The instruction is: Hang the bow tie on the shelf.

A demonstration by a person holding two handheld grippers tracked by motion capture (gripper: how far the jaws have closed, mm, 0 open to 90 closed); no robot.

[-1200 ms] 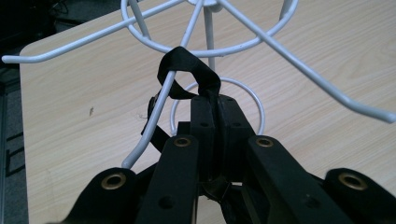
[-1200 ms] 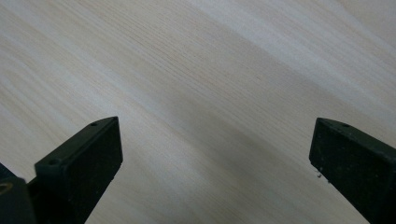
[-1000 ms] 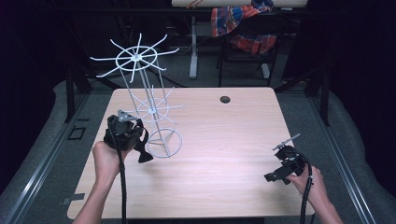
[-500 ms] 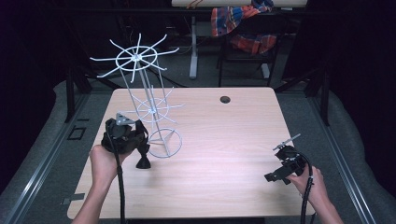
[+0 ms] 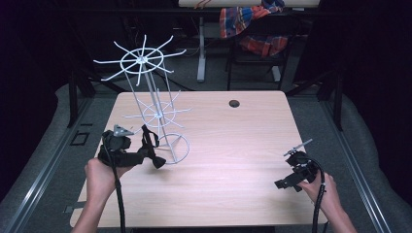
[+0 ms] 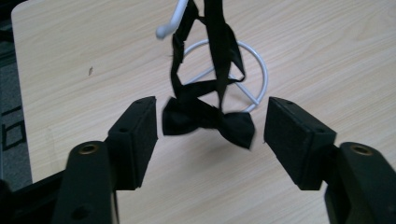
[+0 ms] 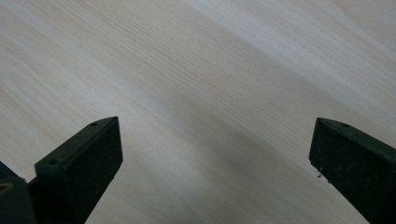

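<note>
High view: my left tongs (image 5: 145, 148) sit at the near left of the counter (image 5: 233, 145), just beside the round base of a white wire rack (image 5: 158, 114). The rack stands upright left of the counter's middle, with one ring of spokes high up and a smaller ring lower down. A black bow tie (image 5: 156, 160) hangs by its black strap (image 5: 148, 138) from a spoke of the lower ring, in front of the base ring.

Left gripper view: my left tongs (image 6: 210, 135) stand well apart, one jaw on each side of the bow tie (image 6: 208, 123), neither jaw touching it (a narrow gap shows at the left jaw, a wider one at the right). The strap (image 6: 219, 46) runs up to the white rounded spoke tip (image 6: 162, 31) at the top of the view; the rack's base ring (image 6: 259, 70) lies on the counter behind the tie.

High view: my right tongs (image 5: 286, 182) are at the near right of the counter, well apart from the rack. A small dark round thing (image 5: 234, 103) sits near the far edge of the counter.

Right gripper view: my right tongs (image 7: 210, 158) are wide apart over the bare wood of the counter (image 7: 210, 70), with nothing between the jaws.
</note>
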